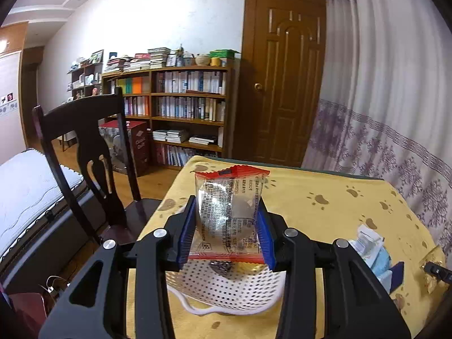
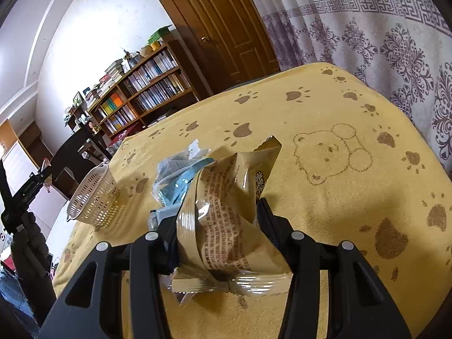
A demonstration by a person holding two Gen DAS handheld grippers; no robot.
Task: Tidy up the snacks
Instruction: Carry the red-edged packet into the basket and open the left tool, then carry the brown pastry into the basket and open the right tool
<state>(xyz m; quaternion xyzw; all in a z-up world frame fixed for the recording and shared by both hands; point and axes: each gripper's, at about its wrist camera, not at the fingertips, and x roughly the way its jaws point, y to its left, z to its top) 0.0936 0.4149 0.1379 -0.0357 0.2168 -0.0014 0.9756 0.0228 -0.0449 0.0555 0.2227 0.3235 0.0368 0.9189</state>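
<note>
Clear plastic snack packet with red crimped ends [image 1: 230,214] is held upright between the blue-padded fingers of the left tongs [image 1: 226,226], its long axis running vertically, one red seal pointing up and the other down toward the white perforated plastic basket [image 1: 223,288] directly beneath it. A dark round item shows inside the wrapper, and something dark already lies in the basket under it. The left tongs are closed narrowly on the packet's sides. In the right wrist view, the right tongs [image 2: 223,226] are closed on a crumpled tan foil snack packet with printed text [image 2: 226,214], held clear above the yellow paw-print cloth of the counter [image 2: 339,197]; its long axis runs roughly away from the camera, its torn or folded top corner pointing up and forward. A pale blue and white wrapper pile [image 2: 180,175] lies on the counter just beyond the tan packet, and the basket stands well to the left of it. Judgement: the step in hand is depositing the clear packet into the basket. The next move calls for lowering it slightly and parting the left tongs so it drops inside the rim; the right tongs must then carry the tan packet leftward to the basket.
</note>
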